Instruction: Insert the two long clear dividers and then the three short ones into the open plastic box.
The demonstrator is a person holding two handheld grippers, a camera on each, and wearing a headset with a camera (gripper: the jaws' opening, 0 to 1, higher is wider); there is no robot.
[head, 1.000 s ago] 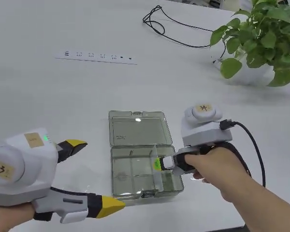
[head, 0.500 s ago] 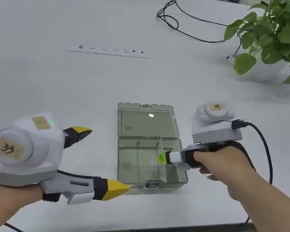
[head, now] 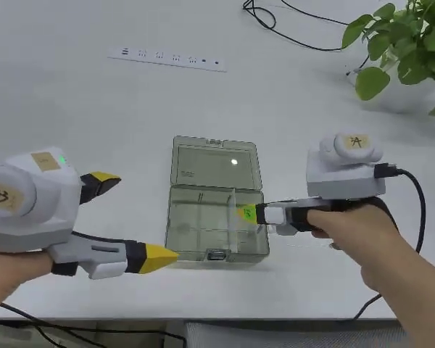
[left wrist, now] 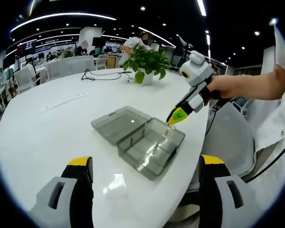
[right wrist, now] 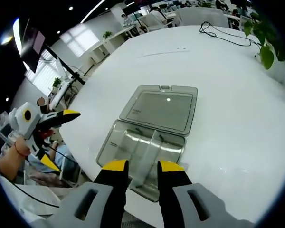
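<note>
Clear divider (head: 235, 226) stands upright inside the open plastic box (head: 196, 230) on the white surface (head: 94, 109), pinched near its top by the right gripper (head: 248, 213), fingers narrow. It looks thin, light, stiff and slippery. The left gripper (head: 136, 215) fingers are wide, empty.

The left gripper (head: 139, 215) and right gripper (head: 246, 212) are white with yellow-tipped jaws. The box (head: 203, 170) is smoky grey, the divider (head: 235, 230) clear and the table (head: 94, 109) white.

Open-plan office for sure: big white desk (head: 72, 101) with a power strip (head: 167, 59), a potted plant (head: 406, 36) and a loose cable (head: 304, 29) on it, chairs (left wrist: 26, 76) beyond the desk, long ceiling light strips (left wrist: 61, 16) above.
</note>
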